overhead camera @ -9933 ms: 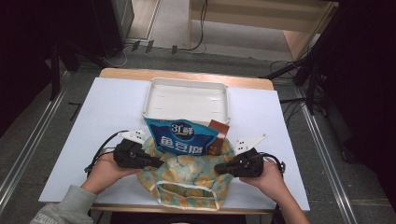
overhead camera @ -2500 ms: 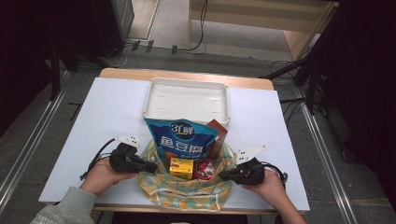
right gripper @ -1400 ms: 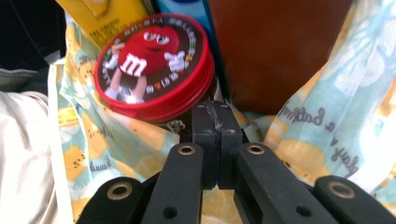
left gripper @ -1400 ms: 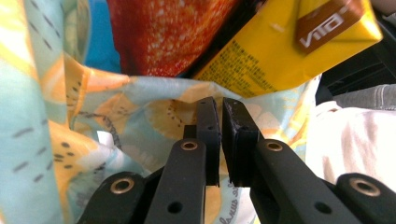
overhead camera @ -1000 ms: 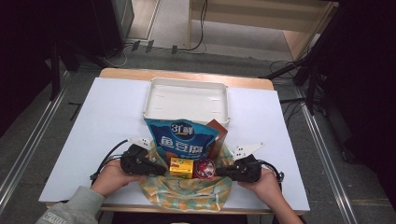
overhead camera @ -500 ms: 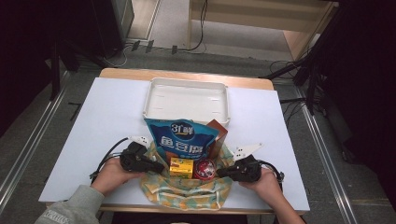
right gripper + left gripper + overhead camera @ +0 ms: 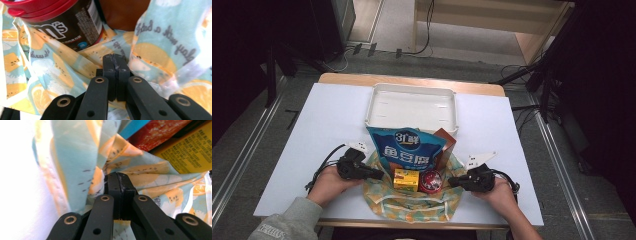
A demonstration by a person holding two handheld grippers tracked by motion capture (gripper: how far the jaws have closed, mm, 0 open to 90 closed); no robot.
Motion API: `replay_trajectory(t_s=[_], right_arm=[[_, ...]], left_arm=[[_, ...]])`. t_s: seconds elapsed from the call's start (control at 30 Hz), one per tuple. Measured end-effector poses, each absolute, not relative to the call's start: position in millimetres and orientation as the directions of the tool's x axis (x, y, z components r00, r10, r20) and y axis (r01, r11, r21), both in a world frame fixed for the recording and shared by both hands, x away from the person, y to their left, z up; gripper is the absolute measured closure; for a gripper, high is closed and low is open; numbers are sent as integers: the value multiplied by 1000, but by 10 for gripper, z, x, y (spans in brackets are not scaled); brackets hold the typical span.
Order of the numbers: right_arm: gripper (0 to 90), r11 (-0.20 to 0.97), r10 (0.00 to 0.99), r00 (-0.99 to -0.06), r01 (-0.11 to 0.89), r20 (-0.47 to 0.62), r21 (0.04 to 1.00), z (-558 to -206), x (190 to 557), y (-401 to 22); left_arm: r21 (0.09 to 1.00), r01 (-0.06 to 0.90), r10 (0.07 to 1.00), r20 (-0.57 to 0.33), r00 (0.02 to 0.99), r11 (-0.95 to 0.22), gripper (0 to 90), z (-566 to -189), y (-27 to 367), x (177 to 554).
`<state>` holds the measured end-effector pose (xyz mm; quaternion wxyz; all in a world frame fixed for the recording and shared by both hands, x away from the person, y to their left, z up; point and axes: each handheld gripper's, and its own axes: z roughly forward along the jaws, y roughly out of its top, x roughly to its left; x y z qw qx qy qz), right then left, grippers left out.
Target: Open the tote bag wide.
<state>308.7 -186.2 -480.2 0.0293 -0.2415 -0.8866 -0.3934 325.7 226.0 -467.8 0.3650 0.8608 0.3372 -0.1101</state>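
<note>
My left gripper (image 7: 117,180) just clamped the bag (image 7: 412,207) edge like my right gripper (image 7: 115,62), so now I can spread it.

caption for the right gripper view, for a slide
Right tool shut on the fruit-print cloth bag, red-lidded candy jar just beyond.

White-topped table (image 7: 522,150) centre, wooden edge at 12. Grey floor (image 7: 397,25) beyond, black cables (image 7: 424,30) trailing. Wooden furniture (image 7: 492,20) at 1. Dark surrounds at 3, 9.
</note>
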Motion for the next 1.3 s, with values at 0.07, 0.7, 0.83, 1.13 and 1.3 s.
replay_trajectory(t_s=[0.07, 0.7, 0.83, 1.13, 1.3], right_arm=[[900, 571, 409, -880, 452, 241, 686, -4805, 3101, -1877], [900, 548, 431, -871, 460, 235, 699, -4818, 3227, -1935], [900, 560, 435, -874, 451, 217, 695, -4796, 3254, -1910], [900, 537, 429, -873, 453, 232, 712, -4700, 3348, -1861], [900, 531, 418, -879, 443, 232, 723, -4604, 3312, -1874]], left_arm=[[555, 663, 504, -435, 746, -503, 900, -4677, 2276, 3273], [584, 647, 508, -412, 757, -490, 900, -4679, 2335, 3414], [593, 639, 515, -395, 761, -489, 897, -4652, 2338, 3423], [627, 628, 510, -392, 766, -462, 883, -4572, 2367, 3433], [637, 619, 502, -388, 773, -460, 876, -4493, 2401, 3373]])
